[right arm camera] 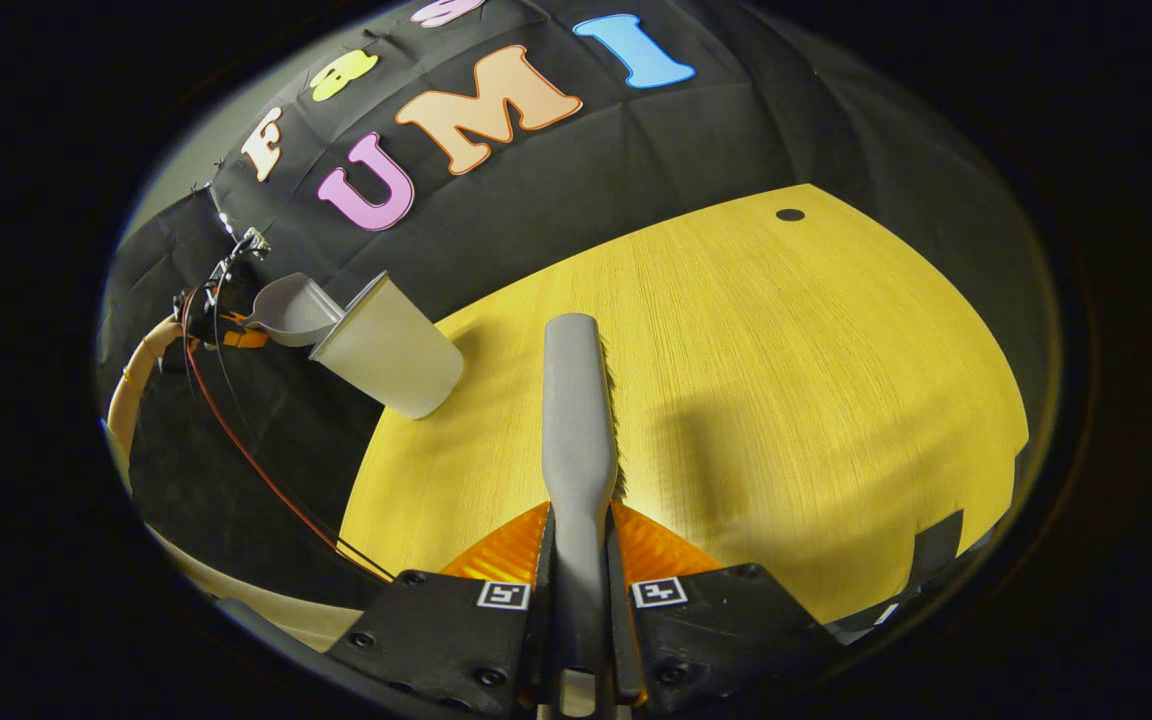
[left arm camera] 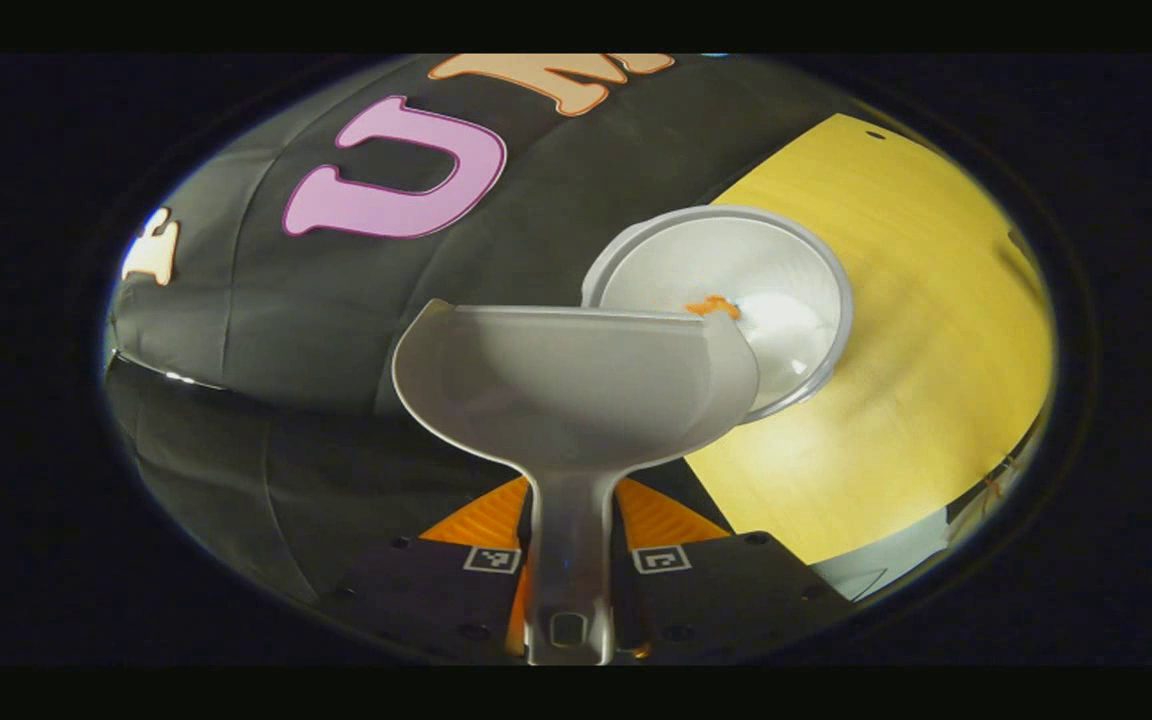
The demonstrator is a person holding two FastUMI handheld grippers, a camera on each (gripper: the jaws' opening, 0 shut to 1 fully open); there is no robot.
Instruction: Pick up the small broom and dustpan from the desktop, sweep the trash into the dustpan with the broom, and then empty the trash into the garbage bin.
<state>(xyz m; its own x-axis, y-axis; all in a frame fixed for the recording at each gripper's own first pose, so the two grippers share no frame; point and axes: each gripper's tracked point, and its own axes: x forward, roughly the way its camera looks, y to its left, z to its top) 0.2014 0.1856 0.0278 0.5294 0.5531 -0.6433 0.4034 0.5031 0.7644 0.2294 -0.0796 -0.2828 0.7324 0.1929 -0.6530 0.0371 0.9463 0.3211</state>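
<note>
Left claw [left arm camera: 571, 575] clamps the handle of the grey plastic dustpan [left arm camera: 576, 385], tipped over the rim of the pale round garbage bin [left arm camera: 816, 270] on the yellow wooden worktop [left arm camera: 926, 400]. An orange scrap [left arm camera: 713, 306], apparently trash, sits at the pan's lip. Right claw [right arm camera: 579, 590] grips the grey small broom [right arm camera: 576, 400]. Risk: too shallow a tilt strands the scrap; a nudge topples the bin.

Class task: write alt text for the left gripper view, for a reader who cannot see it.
The left gripper holds a dustpan by its handle, tipped over the rim of an open bin on a wooden table. Orange trash lies at the pan's lip.
</note>
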